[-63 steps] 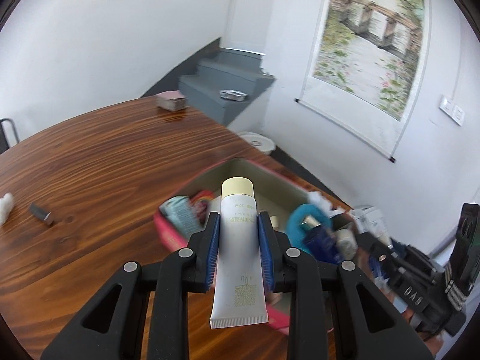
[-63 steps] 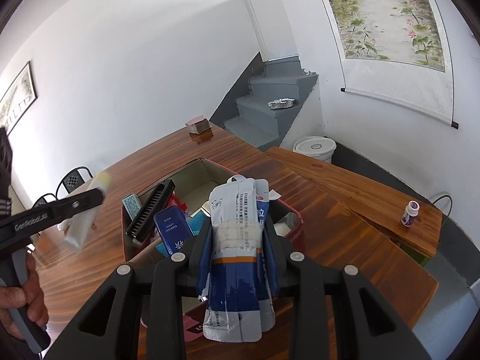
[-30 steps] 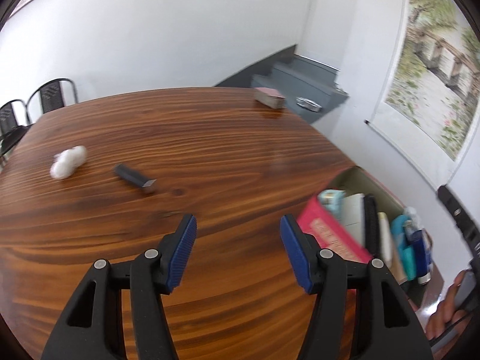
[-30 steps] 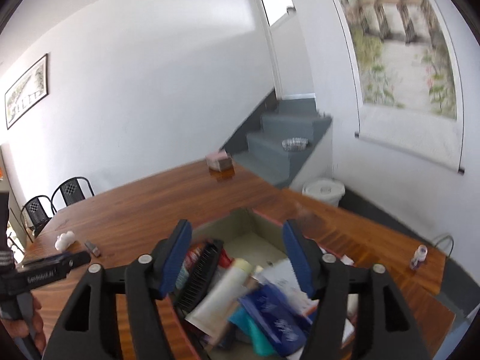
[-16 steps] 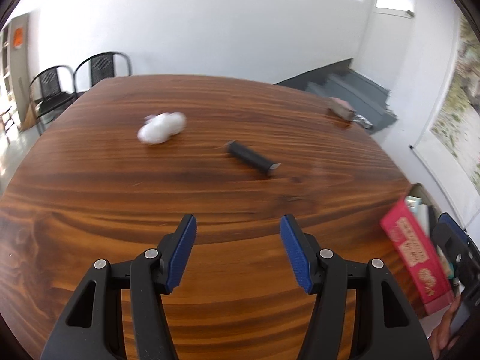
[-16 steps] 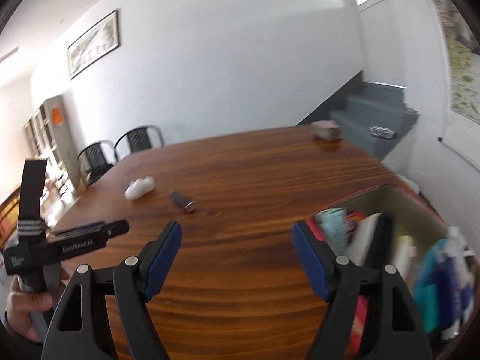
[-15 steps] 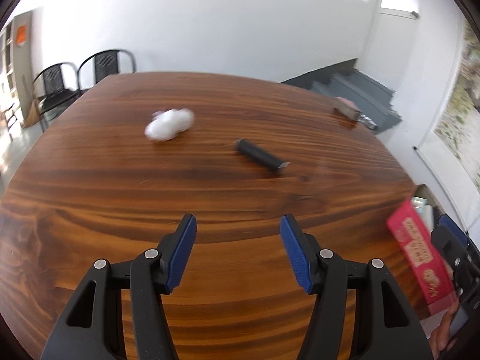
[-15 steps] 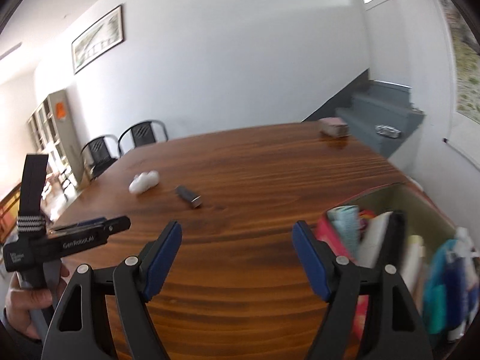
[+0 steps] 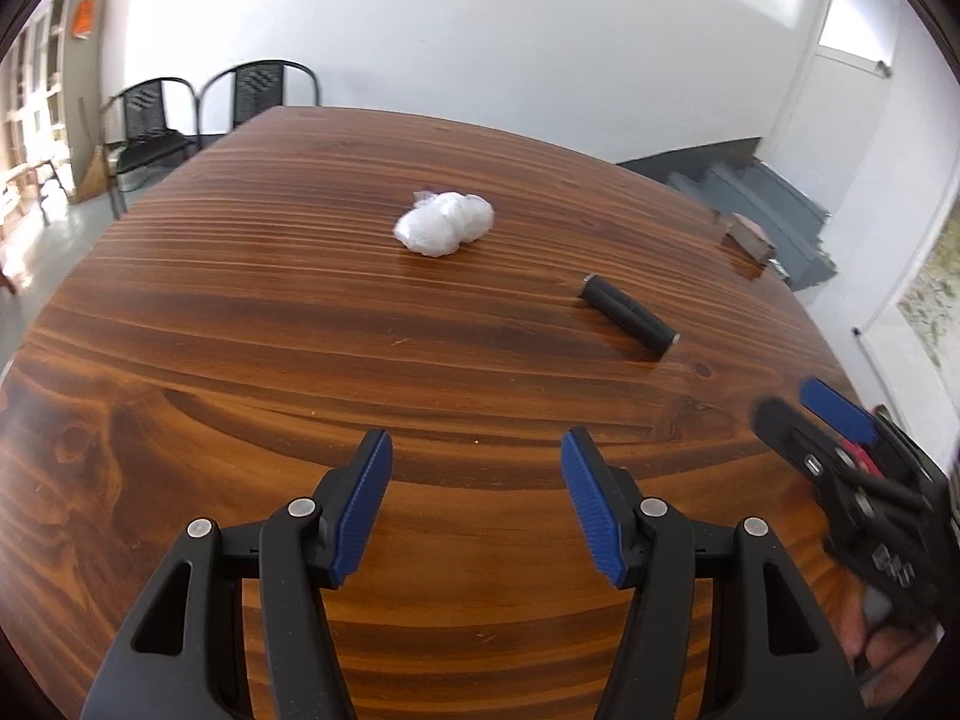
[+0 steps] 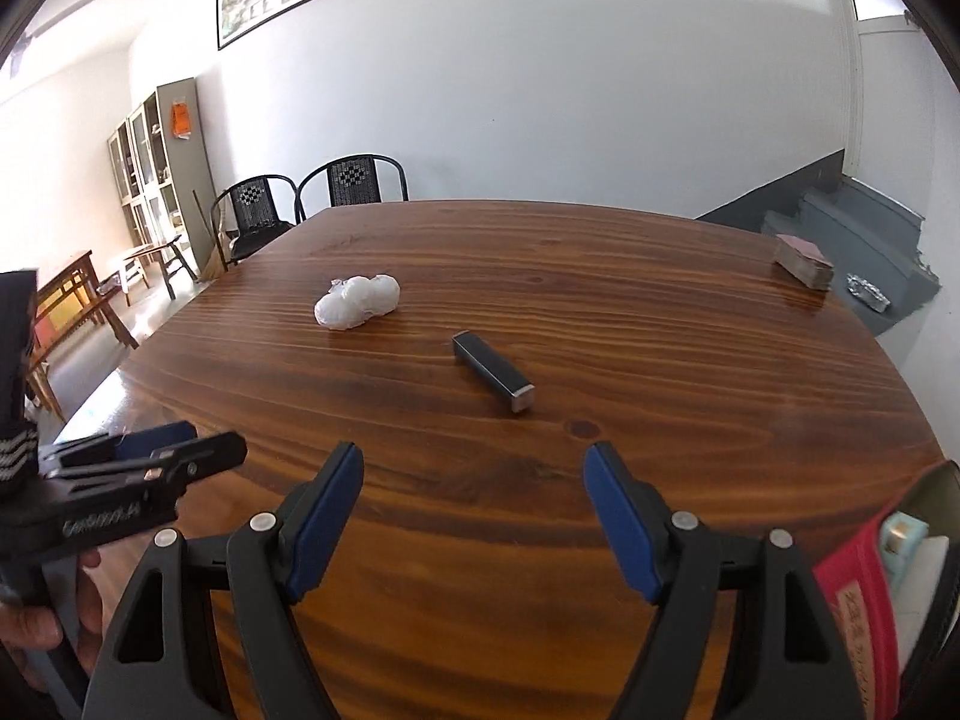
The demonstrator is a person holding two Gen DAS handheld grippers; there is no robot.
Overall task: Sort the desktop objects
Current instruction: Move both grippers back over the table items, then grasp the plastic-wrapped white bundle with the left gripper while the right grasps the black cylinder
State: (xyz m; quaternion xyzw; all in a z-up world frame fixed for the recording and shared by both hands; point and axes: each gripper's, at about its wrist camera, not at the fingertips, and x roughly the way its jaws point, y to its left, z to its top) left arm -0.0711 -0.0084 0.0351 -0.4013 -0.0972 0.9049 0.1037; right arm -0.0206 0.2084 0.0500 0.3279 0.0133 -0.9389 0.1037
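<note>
A white plastic-wrapped bundle (image 9: 445, 230) lies on the wooden table (image 9: 240, 360), also in the right wrist view (image 10: 357, 301). A black rectangular stick (image 9: 628, 323) lies to its right, also in the right wrist view (image 10: 493, 372). My left gripper (image 9: 477, 501) is open and empty, above the table short of both objects. My right gripper (image 10: 474, 516) is open and empty, short of the black stick. The pink storage box (image 10: 882, 600) with sorted items sits at the lower right of the right wrist view.
A small brown-and-pink block (image 10: 803, 263) sits at the table's far right edge. Black chairs (image 10: 354, 180) stand behind the table. Grey stairs (image 10: 864, 234) rise at right. The other gripper shows at each view's edge (image 9: 852, 480) (image 10: 120, 480).
Both grippers let go of their items into the box, opened, and swung left toward the bundle and the stick. Both objects now appear closer and more centred.
</note>
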